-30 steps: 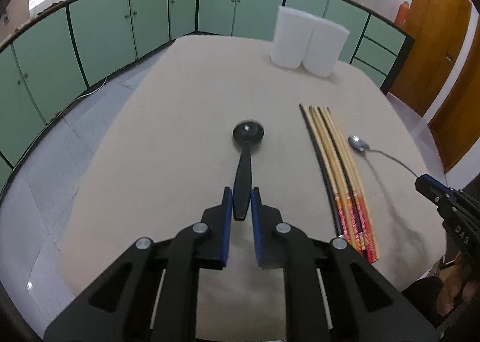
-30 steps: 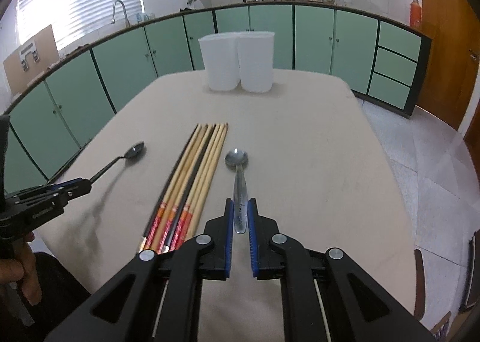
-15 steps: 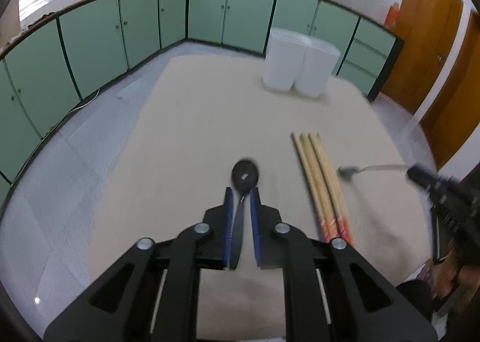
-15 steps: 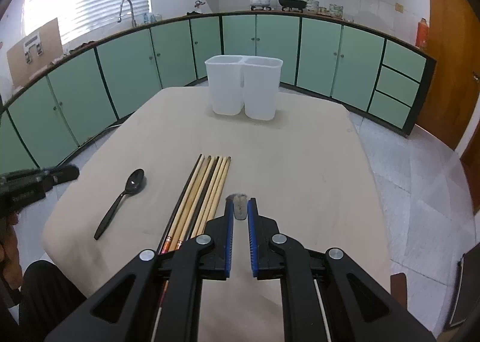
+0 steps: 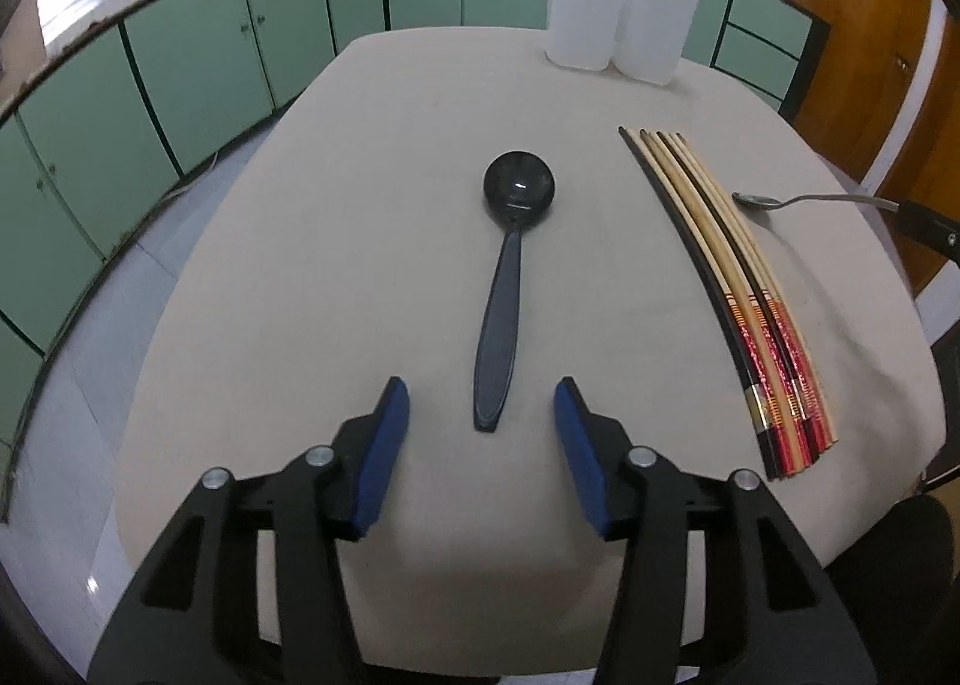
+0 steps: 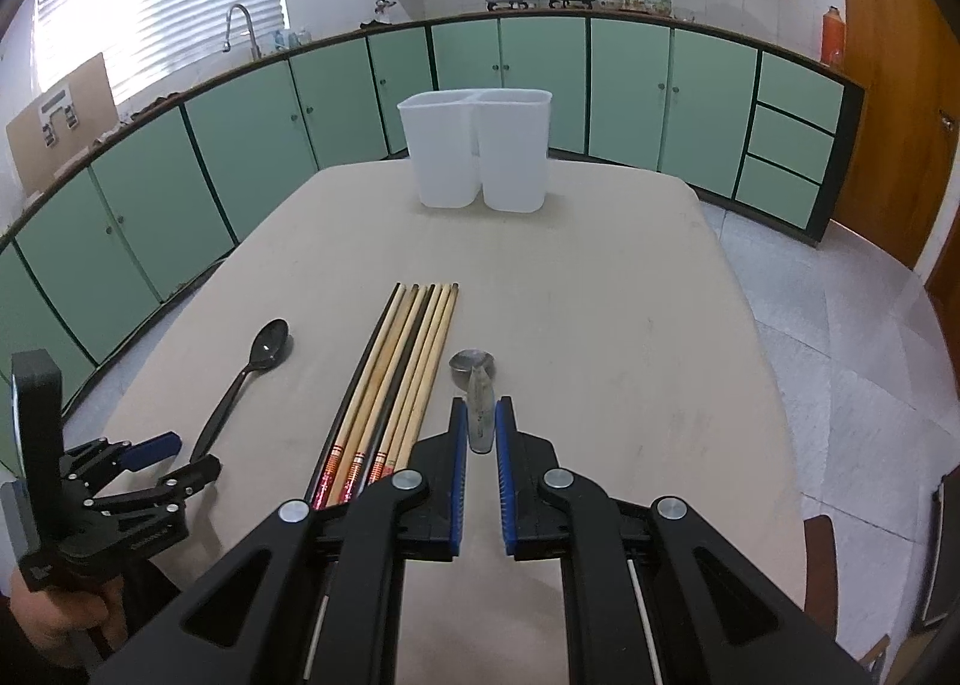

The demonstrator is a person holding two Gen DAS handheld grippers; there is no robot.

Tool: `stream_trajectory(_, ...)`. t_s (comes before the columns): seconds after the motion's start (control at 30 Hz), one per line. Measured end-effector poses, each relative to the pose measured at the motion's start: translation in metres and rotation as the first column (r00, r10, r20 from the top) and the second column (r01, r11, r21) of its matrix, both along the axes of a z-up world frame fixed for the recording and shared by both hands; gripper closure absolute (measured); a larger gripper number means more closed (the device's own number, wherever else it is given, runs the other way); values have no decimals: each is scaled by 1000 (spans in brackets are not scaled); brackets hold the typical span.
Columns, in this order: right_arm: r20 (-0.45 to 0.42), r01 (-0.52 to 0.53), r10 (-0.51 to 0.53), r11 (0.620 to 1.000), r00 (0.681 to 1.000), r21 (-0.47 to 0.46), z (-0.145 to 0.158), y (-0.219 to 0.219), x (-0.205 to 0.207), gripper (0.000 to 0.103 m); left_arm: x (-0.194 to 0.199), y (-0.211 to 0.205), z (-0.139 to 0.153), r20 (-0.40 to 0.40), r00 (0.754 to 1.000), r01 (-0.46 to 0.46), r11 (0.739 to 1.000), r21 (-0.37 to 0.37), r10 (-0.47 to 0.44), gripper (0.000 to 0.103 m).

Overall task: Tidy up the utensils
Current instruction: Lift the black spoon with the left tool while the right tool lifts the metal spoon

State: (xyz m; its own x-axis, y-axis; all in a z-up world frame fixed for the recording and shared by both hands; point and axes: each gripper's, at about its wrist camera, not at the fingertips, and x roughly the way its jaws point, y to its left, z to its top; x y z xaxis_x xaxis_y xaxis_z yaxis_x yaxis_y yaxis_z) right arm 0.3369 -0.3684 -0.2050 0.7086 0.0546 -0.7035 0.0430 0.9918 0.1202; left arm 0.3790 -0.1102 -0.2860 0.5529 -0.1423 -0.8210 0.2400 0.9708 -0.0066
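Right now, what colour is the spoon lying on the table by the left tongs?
Black, glossy all over: the spoon shows best in the left wrist view.

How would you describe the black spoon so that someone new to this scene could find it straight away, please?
Start at the beige table and find the row of chopsticks along its middle. The black spoon lies flat on their side away from the metal spoon, bowl toward the white twin container. It is the only all-black, broad-handled utensil.
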Motion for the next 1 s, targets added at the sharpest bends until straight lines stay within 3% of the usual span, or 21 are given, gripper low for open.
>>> stream_trajectory(0.03,0,1,-1,1000,1000,1,0,0,0,94,0,0,1,-4,1000,2,1000,-10,-2,84)
stream_trajectory(0.13,1,5,-5,1000,1000,3,-1,-1,0,94,3,3,3,-27,1000,-14,999,-42,13,93)
stream_trajectory(0.23,1,7,-7,1000,1000,5,-1,-1,0,94,5,8,12,-47,999,-24,997,-79,20,93)
stream_trajectory(0.57,22,15,-15,1000,1000,5,4,-1,-1,94,15,16,72,38,999,-21,990,-140,27,94)
stream_trajectory(1.0,31,-7,8,999,999,-39,23,2,11,94,43,9,106,60,998,27,982,-186,-16,95)
